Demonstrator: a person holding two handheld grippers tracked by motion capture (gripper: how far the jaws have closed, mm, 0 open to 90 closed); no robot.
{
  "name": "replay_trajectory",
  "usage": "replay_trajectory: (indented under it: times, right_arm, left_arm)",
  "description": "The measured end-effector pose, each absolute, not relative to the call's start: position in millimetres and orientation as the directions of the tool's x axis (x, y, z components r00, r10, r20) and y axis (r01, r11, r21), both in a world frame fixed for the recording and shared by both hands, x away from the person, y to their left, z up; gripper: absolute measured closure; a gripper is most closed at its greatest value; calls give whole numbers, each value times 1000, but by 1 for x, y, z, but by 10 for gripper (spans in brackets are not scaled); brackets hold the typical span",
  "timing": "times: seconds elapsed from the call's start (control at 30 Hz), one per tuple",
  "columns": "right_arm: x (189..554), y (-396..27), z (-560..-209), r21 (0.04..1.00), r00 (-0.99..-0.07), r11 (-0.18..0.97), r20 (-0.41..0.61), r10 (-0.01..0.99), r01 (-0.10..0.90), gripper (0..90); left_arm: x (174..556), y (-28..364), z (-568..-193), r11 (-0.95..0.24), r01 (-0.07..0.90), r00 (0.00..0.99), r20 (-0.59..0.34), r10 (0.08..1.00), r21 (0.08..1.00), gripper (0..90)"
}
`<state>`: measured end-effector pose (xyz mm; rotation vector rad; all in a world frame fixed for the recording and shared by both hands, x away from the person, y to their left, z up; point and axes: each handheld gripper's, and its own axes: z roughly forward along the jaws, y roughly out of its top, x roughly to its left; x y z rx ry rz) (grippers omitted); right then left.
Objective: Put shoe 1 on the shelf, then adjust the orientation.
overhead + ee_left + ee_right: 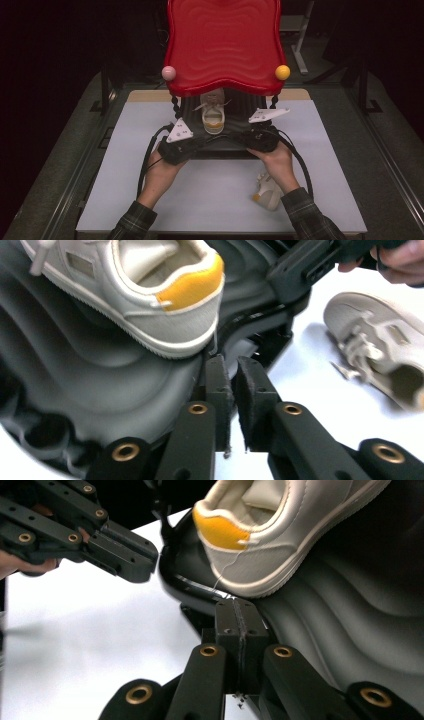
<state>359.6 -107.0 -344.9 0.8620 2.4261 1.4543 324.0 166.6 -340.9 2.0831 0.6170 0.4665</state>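
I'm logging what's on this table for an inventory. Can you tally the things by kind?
Shoes: 2 (one on the black shelf, one on the table)
Shelf stands: 1
Knobs: 2 (pink, yellow)
Grippers: 2 (left, right)
Total: 7

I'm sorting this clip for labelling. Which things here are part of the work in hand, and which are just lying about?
In the job:
- shoe on the black tray
- black tray
- left gripper, jaws slightly apart, at the tray's edge
- right gripper, shut, at the tray's edge

Lying about:
- second shoe on the table, by the right forearm
- red tray above
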Motion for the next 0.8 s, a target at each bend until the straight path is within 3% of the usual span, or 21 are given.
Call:
replay_trajectory:
  times: [0.13,0.37,0.8]
  right_arm:
    - [351,-118,-343,857,-819,342,147,555,386,895]
    - [341,-142,-345,858,-816,338,149,558,387,894]
    - [318,-198,-360,828,-780,349,157,605,438,893]
  left_arm:
    - [311,176,-341,-482,258,815,79,574,838,755]
    - [293,194,-351,-495,290,836,35,548,819,547]
    - [268,236,-408,-587,371,854,-17,520,720,249]
